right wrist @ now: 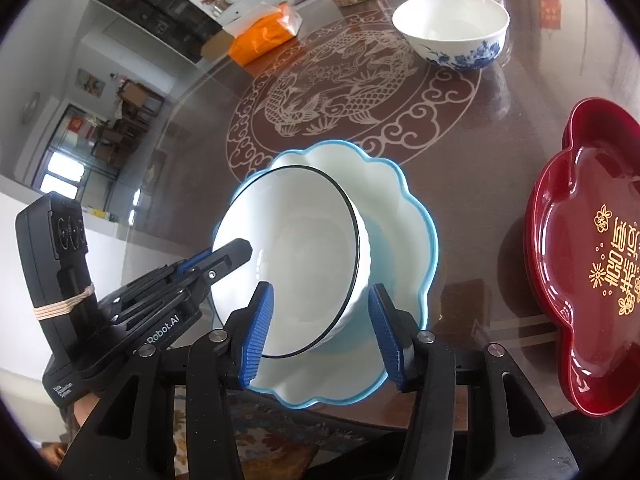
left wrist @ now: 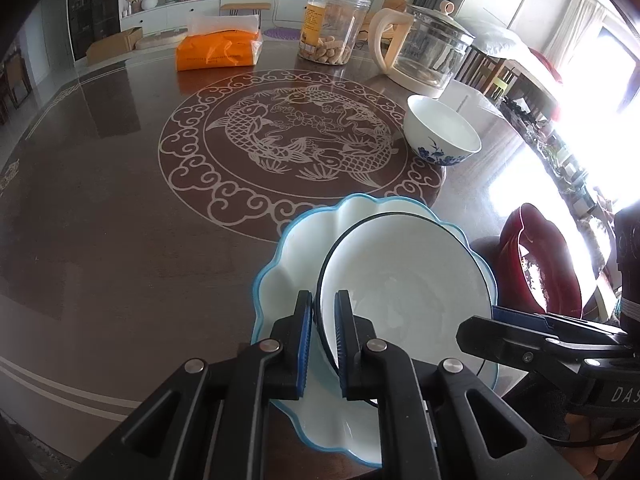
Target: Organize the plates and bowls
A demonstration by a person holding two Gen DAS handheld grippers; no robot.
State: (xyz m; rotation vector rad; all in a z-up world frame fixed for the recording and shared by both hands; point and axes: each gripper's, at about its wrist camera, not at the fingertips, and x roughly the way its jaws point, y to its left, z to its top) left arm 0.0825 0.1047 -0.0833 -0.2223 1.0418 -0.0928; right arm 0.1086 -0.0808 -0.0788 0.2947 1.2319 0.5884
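A white bowl with a black rim is tilted over a blue-edged scalloped white plate at the table's near edge. My left gripper is shut on the bowl's rim. My right gripper is open, its blue pads on either side of the bowl without gripping it; it also shows in the left wrist view. A blue-flowered white bowl stands farther back. A red lobed tray lies to the right.
At the far side of the round brown table stand an orange tissue pack, a clear snack jar and a glass kettle. The table's edge is just below the plate.
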